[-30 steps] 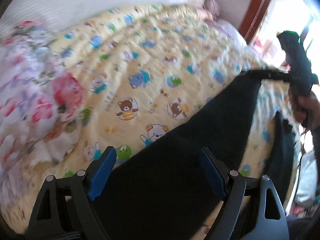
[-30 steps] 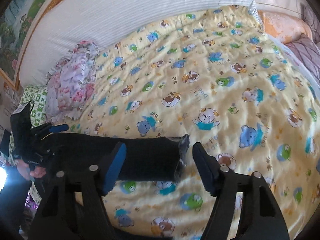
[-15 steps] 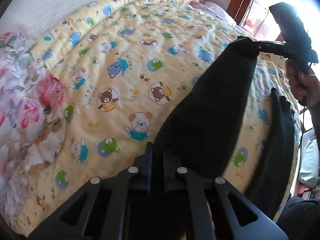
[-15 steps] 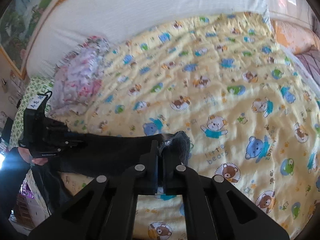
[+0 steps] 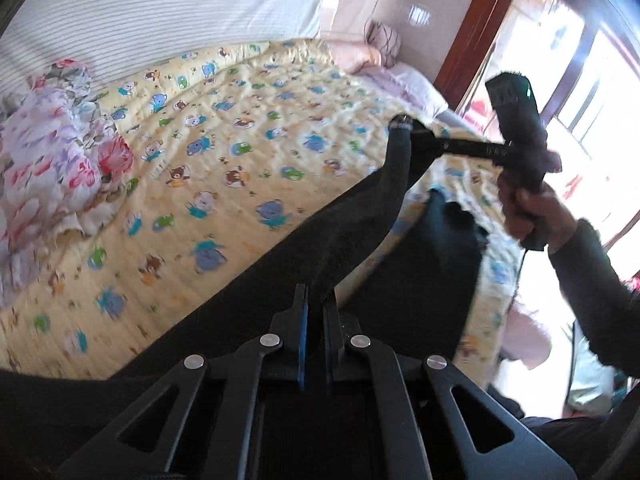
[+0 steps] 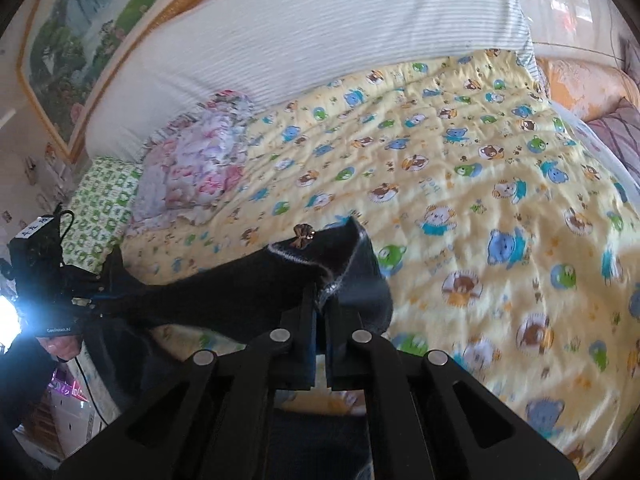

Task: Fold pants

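The black pants (image 5: 360,220) hang stretched between my two grippers above the yellow bear-print quilt (image 5: 224,168). My left gripper (image 5: 314,300) is shut on one end of the cloth. My right gripper (image 6: 320,304) is shut on the waistband end, which has a small brown bow (image 6: 302,236). In the left wrist view the right gripper (image 5: 404,124) shows at the upper right, pinching the raised corner. In the right wrist view the left gripper (image 6: 94,294) shows at the far left holding the other end. The second leg (image 5: 452,248) droops over the bed edge.
A crumpled floral blanket (image 5: 48,152) lies on the left of the bed, also in the right wrist view (image 6: 196,168). A striped white headboard cushion (image 6: 312,40) runs along the back. Pillows (image 5: 384,44) lie at the far corner. A window and wooden frame (image 5: 476,32) stand at the right.
A second ago both grippers were open over the pants; they shut on the cloth and have now lifted it off the quilt, stretched between them.
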A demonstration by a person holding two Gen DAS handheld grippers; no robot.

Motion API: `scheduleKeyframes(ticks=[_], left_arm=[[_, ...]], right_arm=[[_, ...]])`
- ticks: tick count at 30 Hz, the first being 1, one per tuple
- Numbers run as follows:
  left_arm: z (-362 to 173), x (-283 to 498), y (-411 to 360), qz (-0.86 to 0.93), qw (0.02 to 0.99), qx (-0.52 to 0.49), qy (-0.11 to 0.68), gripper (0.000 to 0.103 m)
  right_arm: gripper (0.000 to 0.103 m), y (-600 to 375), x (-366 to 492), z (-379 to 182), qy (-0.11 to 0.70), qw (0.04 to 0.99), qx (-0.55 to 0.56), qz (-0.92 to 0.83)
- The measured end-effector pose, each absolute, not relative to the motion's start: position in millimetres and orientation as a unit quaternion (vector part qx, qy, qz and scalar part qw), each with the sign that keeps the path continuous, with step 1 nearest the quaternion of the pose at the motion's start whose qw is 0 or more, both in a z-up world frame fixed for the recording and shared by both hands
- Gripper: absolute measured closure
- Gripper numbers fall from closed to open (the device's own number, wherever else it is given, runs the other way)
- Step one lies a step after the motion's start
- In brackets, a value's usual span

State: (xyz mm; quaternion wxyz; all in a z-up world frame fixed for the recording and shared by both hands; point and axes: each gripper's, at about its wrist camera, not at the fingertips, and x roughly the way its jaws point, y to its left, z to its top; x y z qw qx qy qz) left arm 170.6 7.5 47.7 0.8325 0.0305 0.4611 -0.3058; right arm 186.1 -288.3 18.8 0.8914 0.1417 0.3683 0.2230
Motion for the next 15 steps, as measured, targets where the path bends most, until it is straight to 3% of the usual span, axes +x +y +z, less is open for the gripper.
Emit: scheduleKeyframes(ticks=[15], left_arm=[[37.6, 86.0, -17.3, -0.277, 0.856, 0.02, 0.436, 0.099]], right_arm=[[0.1, -310.3, 99.4, -9.9, 0.309, 0.9, 0.193, 0.239]])
